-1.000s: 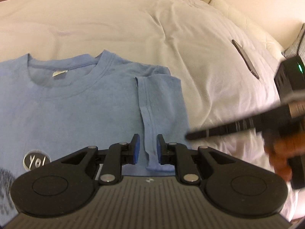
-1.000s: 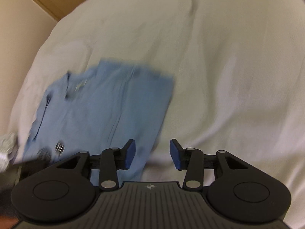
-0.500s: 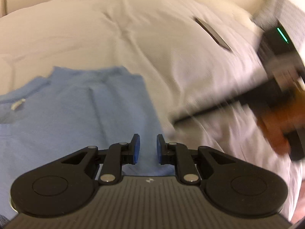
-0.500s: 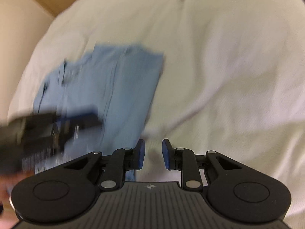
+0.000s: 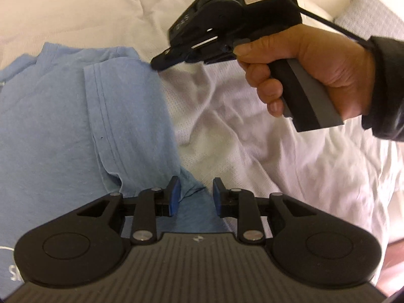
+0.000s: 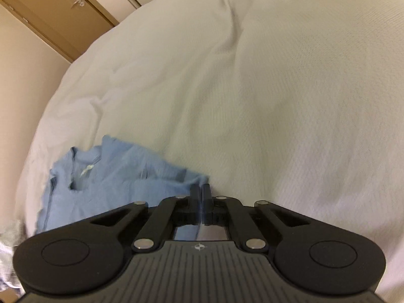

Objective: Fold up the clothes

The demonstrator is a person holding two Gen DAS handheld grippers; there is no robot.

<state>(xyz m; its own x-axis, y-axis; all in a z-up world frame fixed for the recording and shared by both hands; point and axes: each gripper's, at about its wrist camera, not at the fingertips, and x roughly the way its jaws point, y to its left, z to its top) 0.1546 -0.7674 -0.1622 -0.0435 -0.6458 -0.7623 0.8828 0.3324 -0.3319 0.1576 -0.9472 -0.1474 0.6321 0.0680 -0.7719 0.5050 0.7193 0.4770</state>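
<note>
A light blue t-shirt [image 5: 63, 126] lies on the white bed with its right sleeve folded inward. My left gripper [image 5: 193, 198] is open, low over the shirt's right side edge, with a fold of blue cloth between its blue pads. My right gripper [image 6: 201, 198] is shut on the shirt's upper right corner [image 6: 194, 176]. In the left wrist view the right gripper [image 5: 164, 59] shows, held in a hand, with its tip at the shirt's shoulder corner. The shirt [image 6: 113, 184] with its collar and label lies left of the right gripper.
The white duvet [image 6: 252, 88] covers the bed and wrinkles to the right of the shirt [image 5: 240, 139]. A brown door [image 6: 58, 7] and a beige wall stand beyond the bed. A grey pillow [image 5: 366, 17] lies at the far right.
My right gripper has closed and come down onto the shirt's upper right corner. My left gripper has opened wider and moved down to the shirt's right edge.
</note>
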